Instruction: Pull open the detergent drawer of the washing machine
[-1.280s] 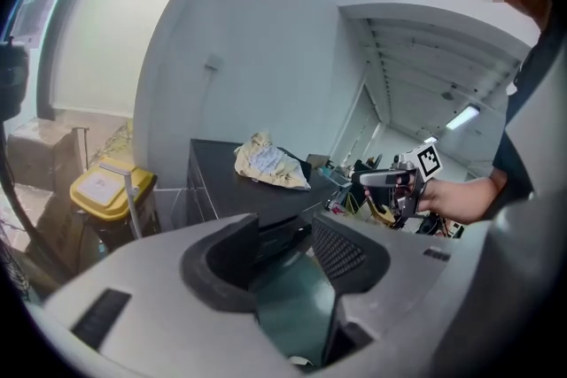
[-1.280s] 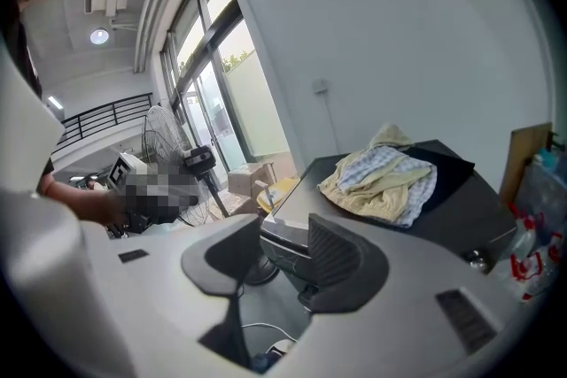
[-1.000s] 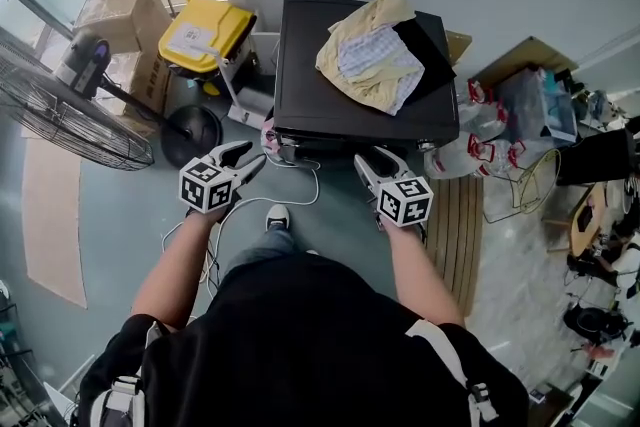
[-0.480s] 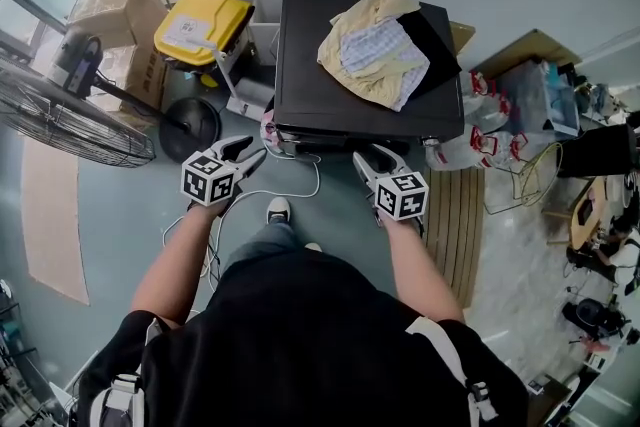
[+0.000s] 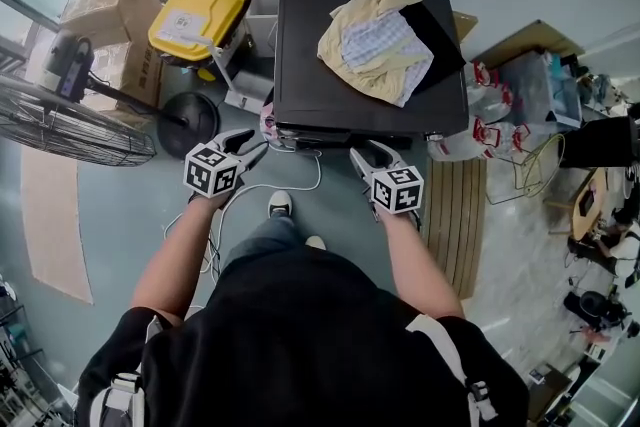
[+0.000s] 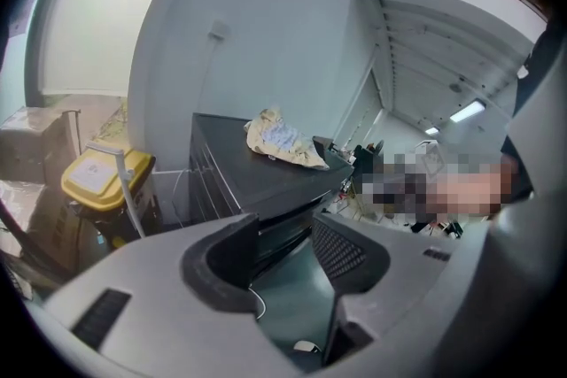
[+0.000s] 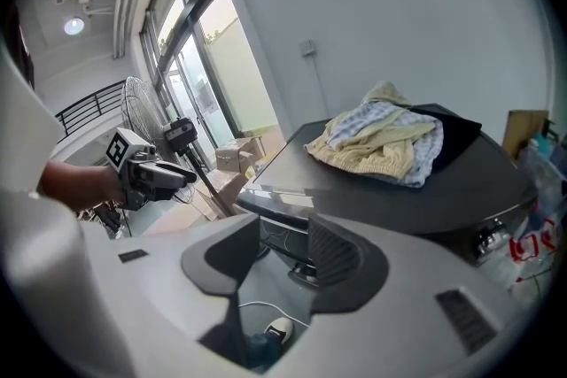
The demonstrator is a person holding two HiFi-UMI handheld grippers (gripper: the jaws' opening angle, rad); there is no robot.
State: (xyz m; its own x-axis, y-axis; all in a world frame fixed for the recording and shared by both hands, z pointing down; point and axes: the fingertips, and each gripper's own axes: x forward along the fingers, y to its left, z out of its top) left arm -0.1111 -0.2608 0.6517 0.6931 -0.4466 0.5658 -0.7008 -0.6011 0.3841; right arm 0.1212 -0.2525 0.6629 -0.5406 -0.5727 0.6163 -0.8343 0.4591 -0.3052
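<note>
A dark washing machine (image 5: 340,65) stands against the wall with a heap of yellow and checked clothes (image 5: 380,30) on its lid. Its upper front edge (image 7: 282,206) shows between the right jaws, and I cannot pick out the detergent drawer on it. My left gripper (image 5: 250,145) hovers open just off the machine's front left corner. My right gripper (image 5: 370,153) is open in front of the middle of the front edge. Neither touches the machine, and nothing is between either pair of jaws. The left gripper view shows the machine (image 6: 257,177) from its left side.
A yellow bin (image 5: 195,20), cardboard boxes (image 5: 110,10) and a floor fan (image 5: 70,120) with a round base (image 5: 188,123) crowd the left. A white cable (image 5: 295,187) trails on the floor by the person's shoe (image 5: 279,206). Plastic bags (image 5: 480,130) and a slatted mat (image 5: 455,220) lie on the right.
Both grippers have edged slightly toward the machine's front, the right one a little more. Both remain open.
</note>
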